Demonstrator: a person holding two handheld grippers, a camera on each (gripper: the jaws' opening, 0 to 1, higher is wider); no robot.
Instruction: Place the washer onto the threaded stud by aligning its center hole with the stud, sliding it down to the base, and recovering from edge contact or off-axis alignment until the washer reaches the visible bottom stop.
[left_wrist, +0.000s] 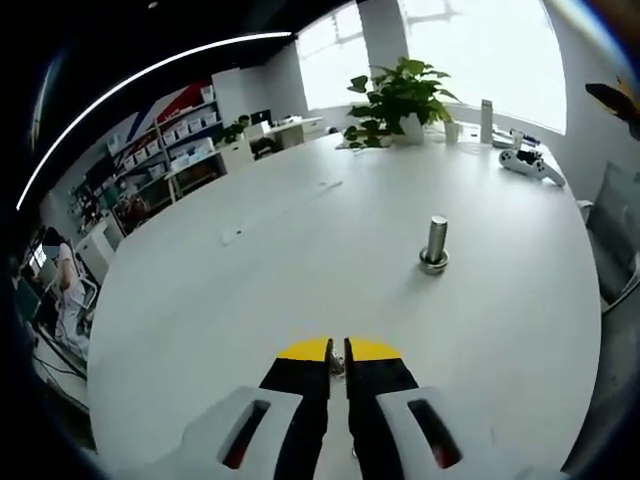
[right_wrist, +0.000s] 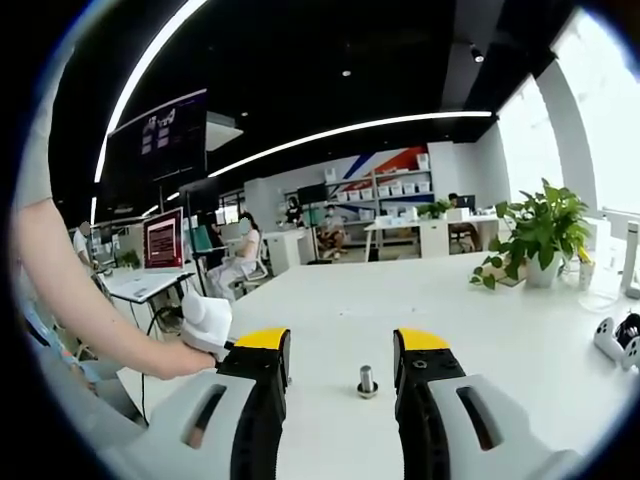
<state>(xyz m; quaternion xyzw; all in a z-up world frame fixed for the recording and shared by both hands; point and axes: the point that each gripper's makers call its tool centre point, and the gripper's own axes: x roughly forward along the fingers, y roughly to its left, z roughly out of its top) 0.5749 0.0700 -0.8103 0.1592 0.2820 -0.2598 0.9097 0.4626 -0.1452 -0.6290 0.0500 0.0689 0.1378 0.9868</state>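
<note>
The washer (left_wrist: 338, 367) sits pinched between my left gripper (left_wrist: 338, 352) jaws, well short of the threaded stud (left_wrist: 435, 243) standing upright on the white table (left_wrist: 250, 280). My right gripper (right_wrist: 340, 362) hangs spread, holding nothing. Carrying, aligning and sliding down all remain.

- We count 1 threaded stud (left_wrist: 436, 243) standing upright on 1 white table (left_wrist: 300, 260).
- We see 1 small washer (left_wrist: 338, 366) pinched between the tips of 1 left gripper (left_wrist: 338, 362).
- We count 1 right gripper (right_wrist: 340, 372), its 2 jaws spread apart.
- We see 1 large potted plant (left_wrist: 400, 98) at the far side of the table.
- We count 1 white game controller (left_wrist: 530, 163) near it.
- We see 1 hand (right_wrist: 190, 355) on the left gripper's body.
</note>
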